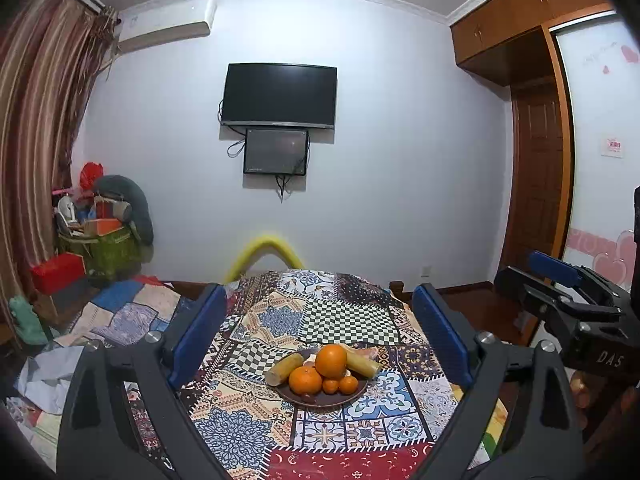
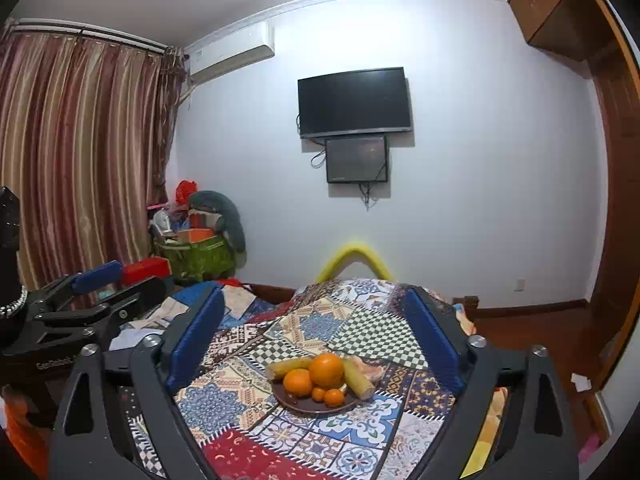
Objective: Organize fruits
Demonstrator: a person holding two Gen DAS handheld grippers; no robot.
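Left gripper (image 1: 320, 328) and right gripper (image 2: 320, 328) jaws wide apart, empty; approach plate (image 1: 296, 398) low, avoid toppling big orange (image 1: 331, 360).

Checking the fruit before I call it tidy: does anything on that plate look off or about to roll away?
Nothing stands out. The oranges and two yellow sticks sit piled on the brown plate; nothing has spilled onto the patchwork cloth.
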